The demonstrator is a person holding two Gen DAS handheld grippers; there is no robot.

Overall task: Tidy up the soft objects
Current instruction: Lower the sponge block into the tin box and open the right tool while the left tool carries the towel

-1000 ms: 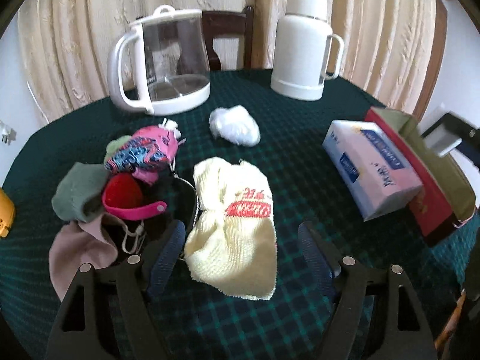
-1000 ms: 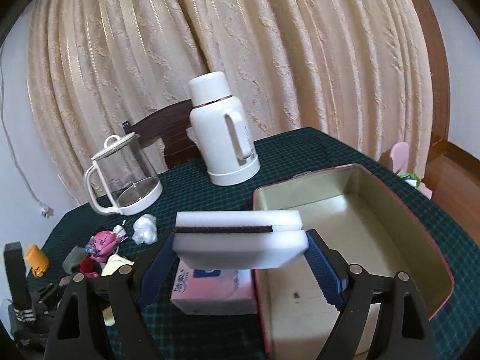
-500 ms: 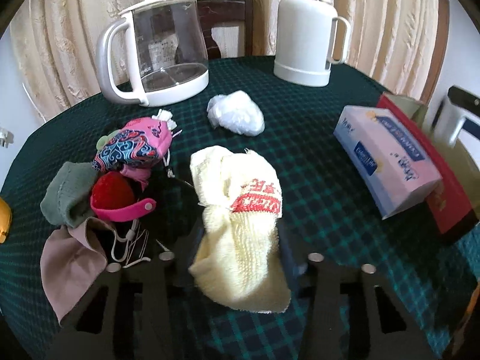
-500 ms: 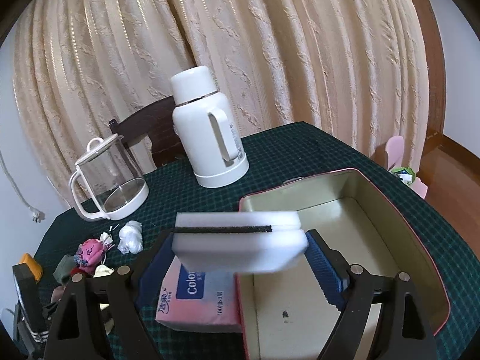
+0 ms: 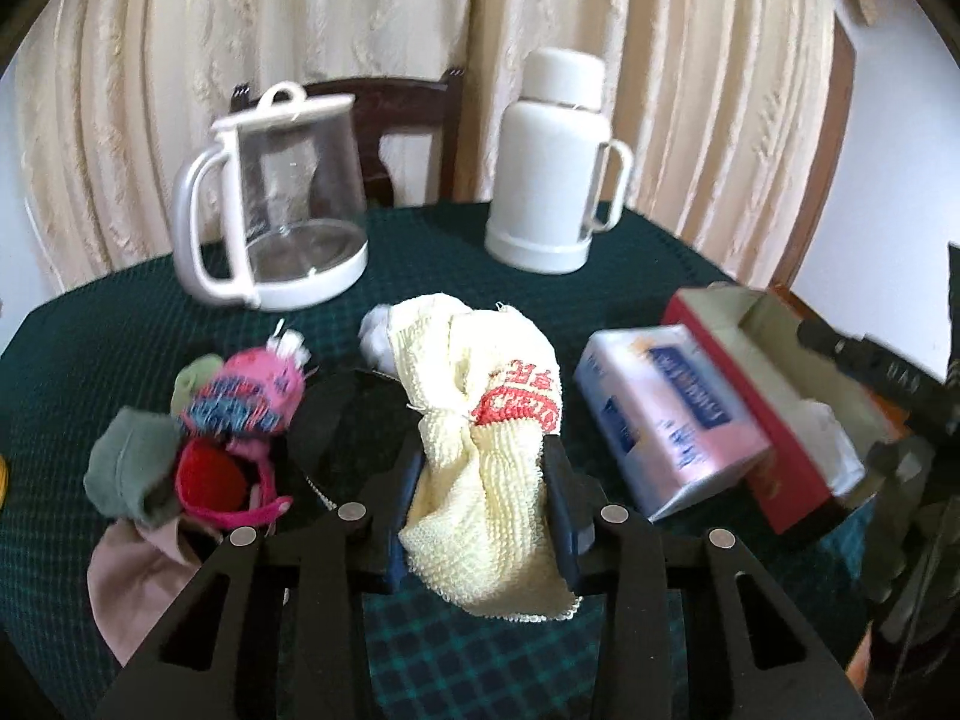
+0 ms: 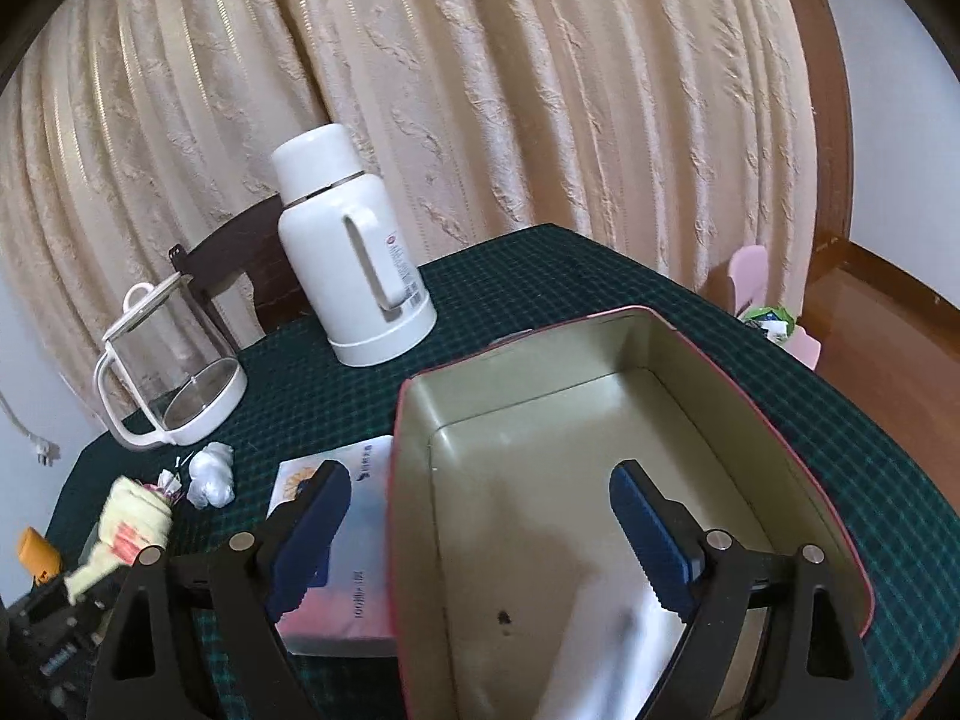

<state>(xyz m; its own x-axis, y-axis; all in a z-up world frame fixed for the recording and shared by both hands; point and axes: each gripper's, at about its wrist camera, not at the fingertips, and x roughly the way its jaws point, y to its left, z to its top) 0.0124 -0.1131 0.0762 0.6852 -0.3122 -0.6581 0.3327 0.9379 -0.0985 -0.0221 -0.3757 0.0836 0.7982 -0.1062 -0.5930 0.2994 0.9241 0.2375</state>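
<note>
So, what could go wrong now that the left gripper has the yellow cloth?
1. The left gripper, whose jaws have just been closing, pinches only part of the yellow cloth; the loose end hangs and could catch the soft pile.
2. The tissue pack lies against the red tin, so the cloth might snag on it.

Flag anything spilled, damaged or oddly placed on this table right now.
Nothing is spilled or broken. The one odd spot is a small dark speck on the floor of the open tin. The tissue pack lies against the tin's side, and the loose soft items remain in an untidy heap.
</note>
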